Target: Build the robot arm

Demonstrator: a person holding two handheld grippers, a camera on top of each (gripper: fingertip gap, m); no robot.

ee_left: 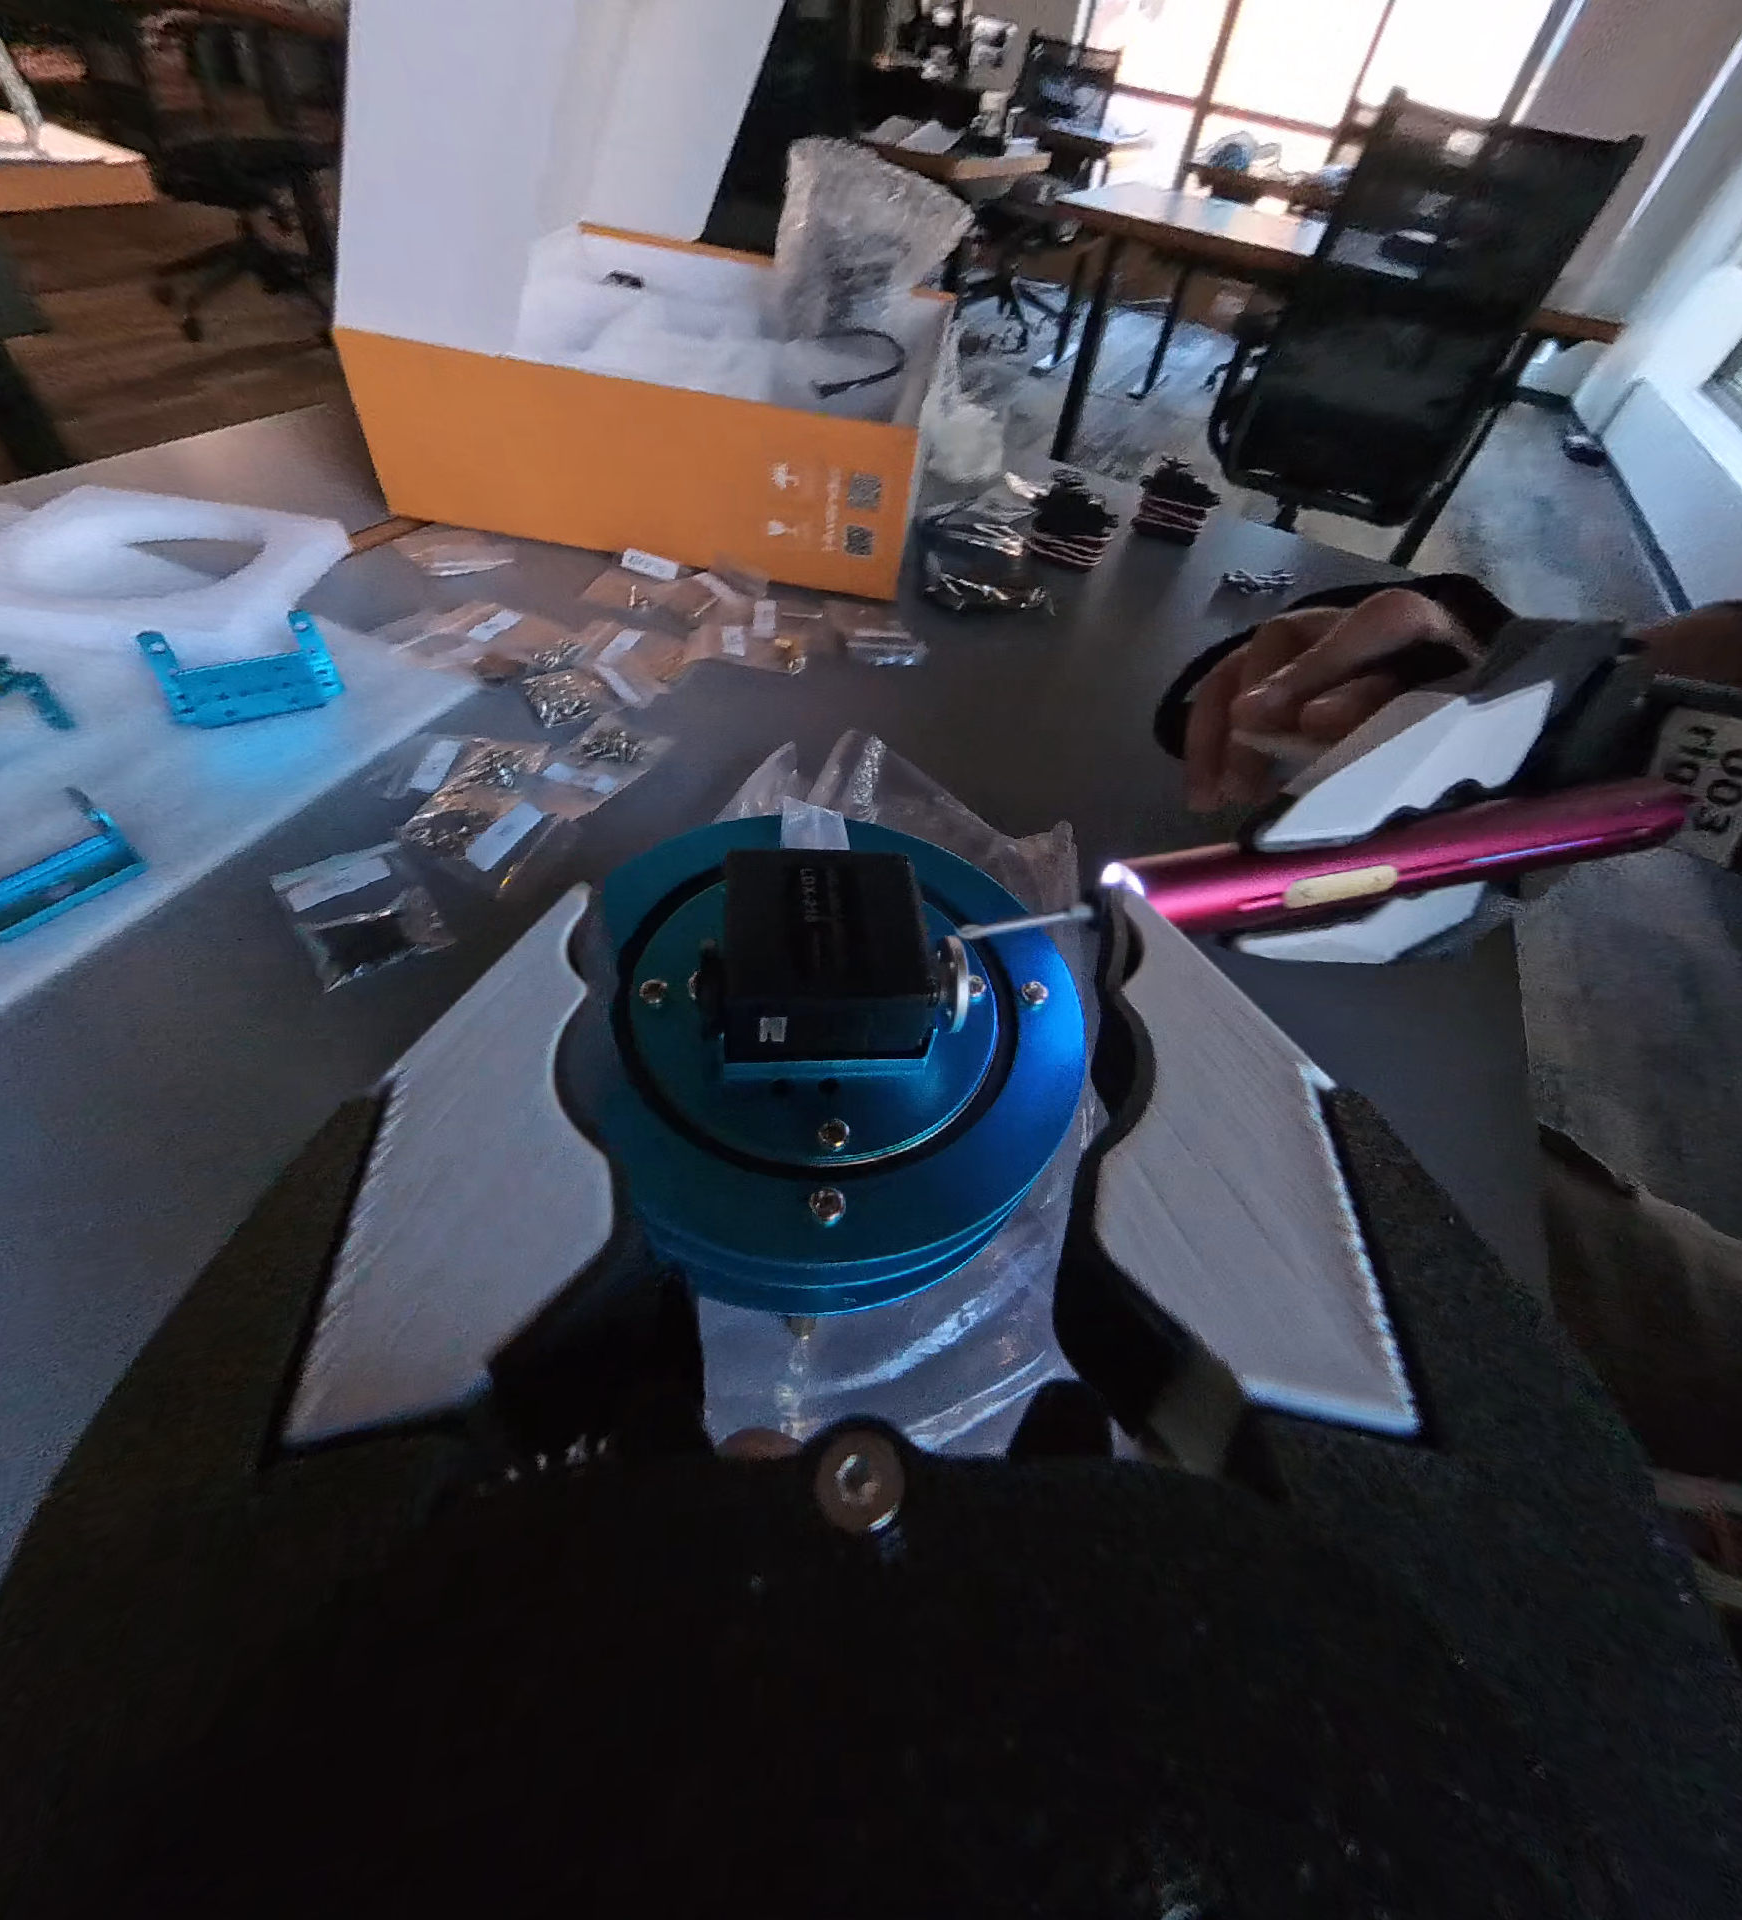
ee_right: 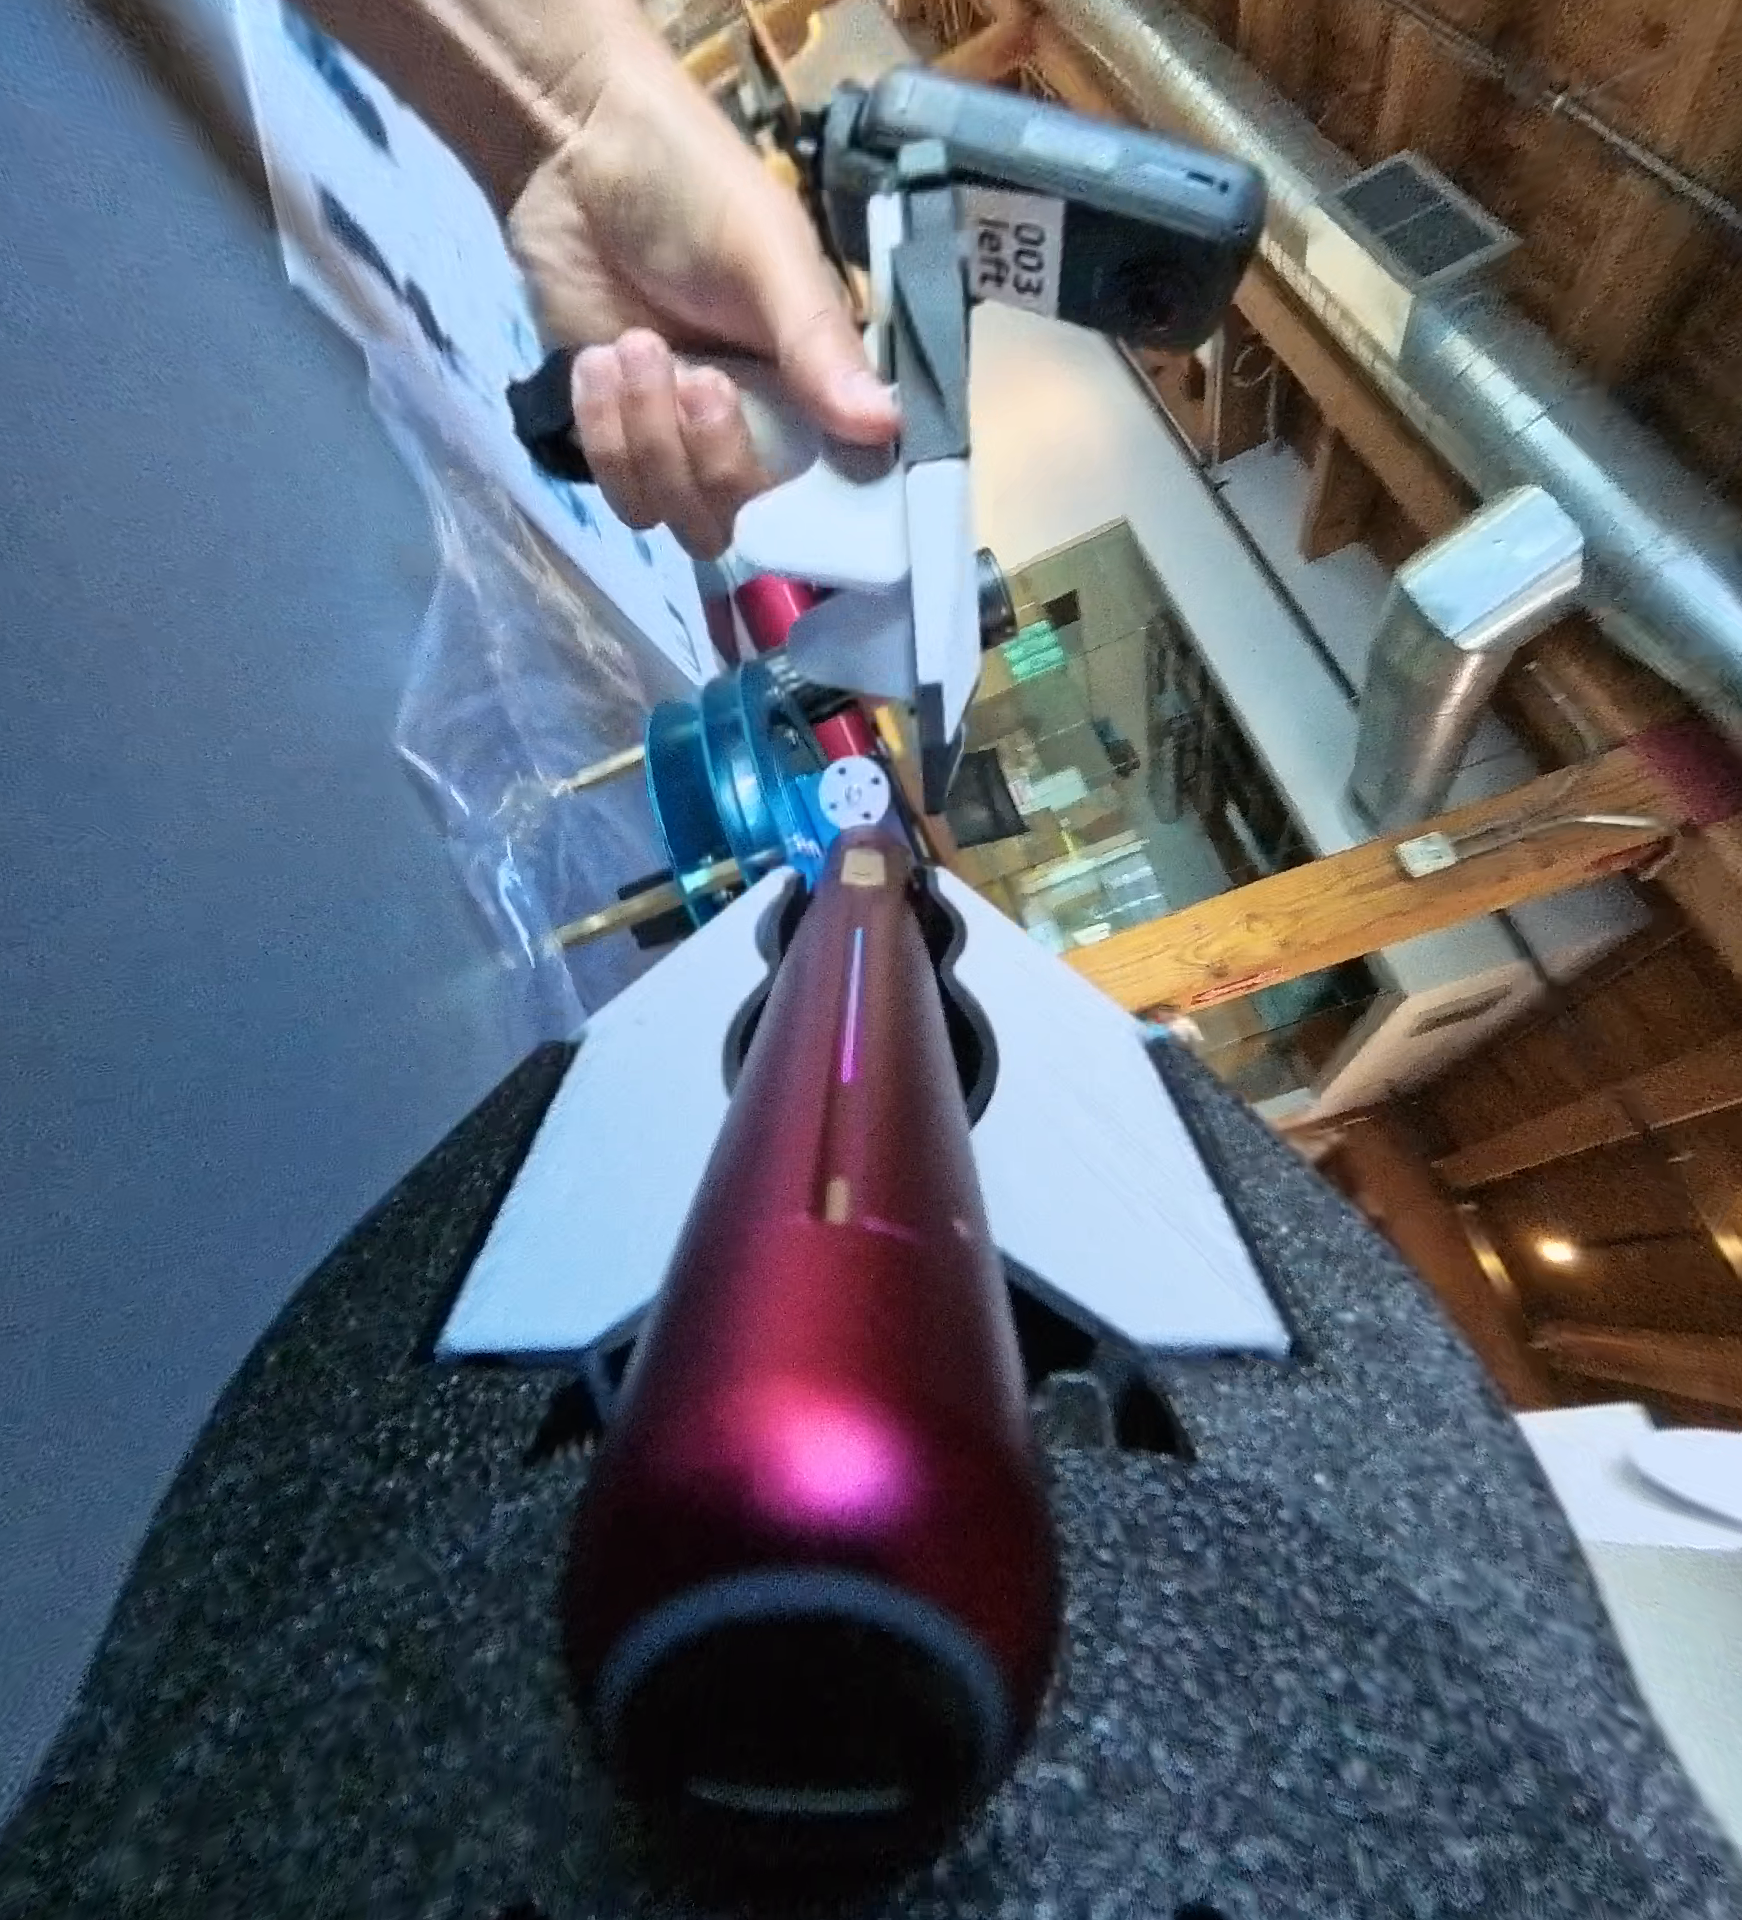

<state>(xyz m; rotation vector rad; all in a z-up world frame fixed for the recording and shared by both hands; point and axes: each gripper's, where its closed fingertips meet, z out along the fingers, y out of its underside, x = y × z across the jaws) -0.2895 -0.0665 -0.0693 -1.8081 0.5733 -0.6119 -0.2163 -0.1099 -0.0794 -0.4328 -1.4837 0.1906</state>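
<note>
— What sits between the pale fingers?
— A round blue base (ee_left: 836,1174) on clear plastic, a black servo (ee_left: 825,961) upright on top.
— And right?
— A magenta screwdriver (ee_left: 1397,868), bit at the servo's silver disc.

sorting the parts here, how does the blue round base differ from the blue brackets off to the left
The blue round base is a thick disc carrying a black servo block, gripped between the left gripper fingers on a clear bag. The blue brackets are thin, U-shaped, perforated strips lying loose and bare on white foam. Both share a shiny blue metallic finish.
</note>
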